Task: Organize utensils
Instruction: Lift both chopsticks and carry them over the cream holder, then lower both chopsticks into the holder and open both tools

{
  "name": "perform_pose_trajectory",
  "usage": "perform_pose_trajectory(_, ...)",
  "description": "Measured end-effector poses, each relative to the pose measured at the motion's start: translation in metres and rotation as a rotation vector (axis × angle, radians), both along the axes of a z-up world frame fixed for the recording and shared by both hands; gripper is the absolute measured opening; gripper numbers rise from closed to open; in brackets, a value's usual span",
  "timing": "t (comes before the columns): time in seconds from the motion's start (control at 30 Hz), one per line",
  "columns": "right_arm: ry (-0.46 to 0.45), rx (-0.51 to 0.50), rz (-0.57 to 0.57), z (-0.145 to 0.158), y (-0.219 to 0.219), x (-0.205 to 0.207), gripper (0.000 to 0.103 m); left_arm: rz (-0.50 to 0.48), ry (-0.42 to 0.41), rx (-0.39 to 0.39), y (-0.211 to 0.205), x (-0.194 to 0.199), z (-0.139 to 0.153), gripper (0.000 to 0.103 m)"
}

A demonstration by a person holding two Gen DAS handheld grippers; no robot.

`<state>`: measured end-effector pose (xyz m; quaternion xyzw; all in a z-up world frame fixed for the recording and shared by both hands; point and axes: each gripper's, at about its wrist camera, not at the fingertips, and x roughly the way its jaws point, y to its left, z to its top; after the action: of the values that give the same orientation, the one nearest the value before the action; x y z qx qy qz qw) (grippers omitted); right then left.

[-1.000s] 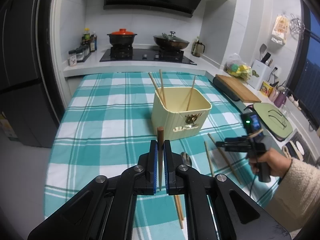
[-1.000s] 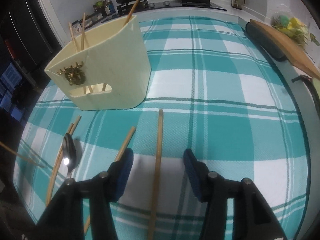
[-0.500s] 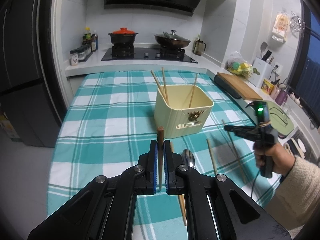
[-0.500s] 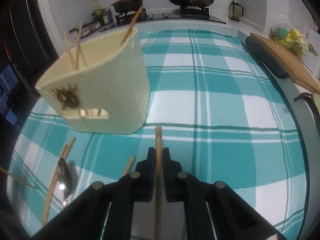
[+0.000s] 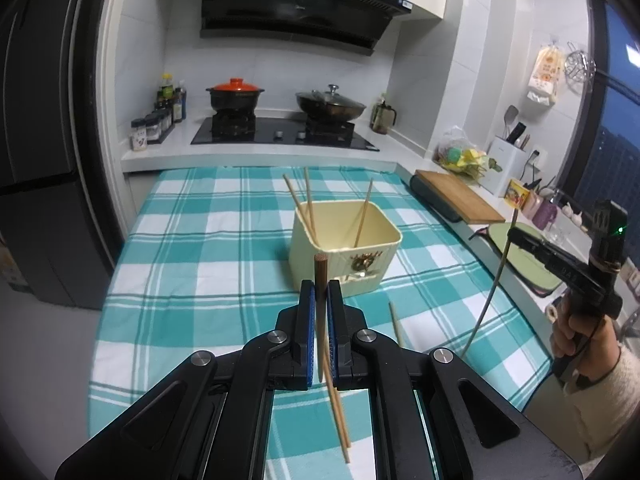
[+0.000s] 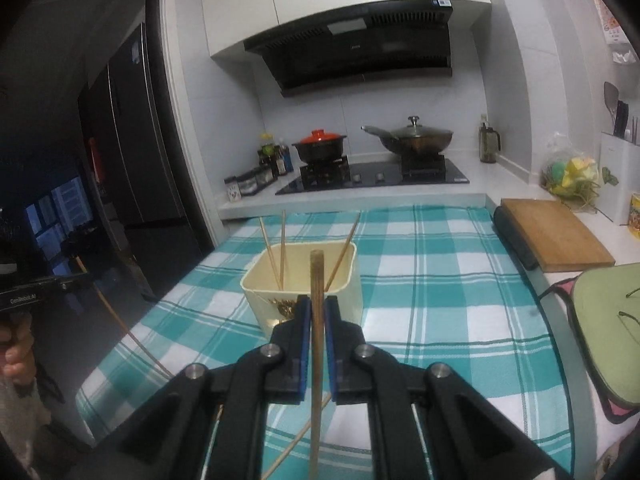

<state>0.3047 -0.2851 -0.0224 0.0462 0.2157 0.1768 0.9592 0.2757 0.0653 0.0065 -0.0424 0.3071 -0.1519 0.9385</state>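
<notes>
A cream utensil holder (image 5: 346,248) stands mid-table on the teal checked cloth and holds three chopsticks; it also shows in the right wrist view (image 6: 304,284). My left gripper (image 5: 321,296) is shut on a dark chopstick (image 5: 320,276), held above the cloth in front of the holder. My right gripper (image 6: 316,312) is shut on a light chopstick (image 6: 316,320) and is raised, facing the holder. In the left wrist view the right gripper (image 5: 516,236) is at the right with its chopstick (image 5: 490,296) hanging down. Loose chopsticks (image 5: 338,408) lie on the cloth.
A stove with a red-lidded pot (image 5: 235,94) and a wok (image 5: 330,106) is behind the table. A cutting board (image 5: 456,196) and a green lid (image 6: 608,332) lie on the right counter. A dark fridge (image 5: 40,140) stands at the left.
My right gripper closed on a chopstick from the cloth and lifted it high, tilting up to face the holder. My left gripper rose a little with its chopstick.
</notes>
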Motion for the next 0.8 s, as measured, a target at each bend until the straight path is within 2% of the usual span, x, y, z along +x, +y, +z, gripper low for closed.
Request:
perform_pose_trajectory(0.2,-0.143,-0.03,-0.025,0.025,0.012,-0.018,0.007,-0.012,-0.015,-0.022,0.0,0.002,0.016,0.004)
perform_pose_trajectory(0.43,-0.142,-0.037,0.002,0.042,0.025,0.001,0.007,-0.025,-0.03,-0.053,0.002,0.019,0.04,0.004)
perform_pose_trajectory(0.67,-0.188,-0.046,0.01,0.079,0.036,0.036,0.007,-0.036,-0.132,-0.076,-0.001,0.043,0.095,0.004)
perform_pose_trajectory(0.8,-0.225,-0.044,0.012,0.103,0.045,0.069,0.007,-0.034,-0.202,-0.083,-0.011,0.072,0.119,0.004)
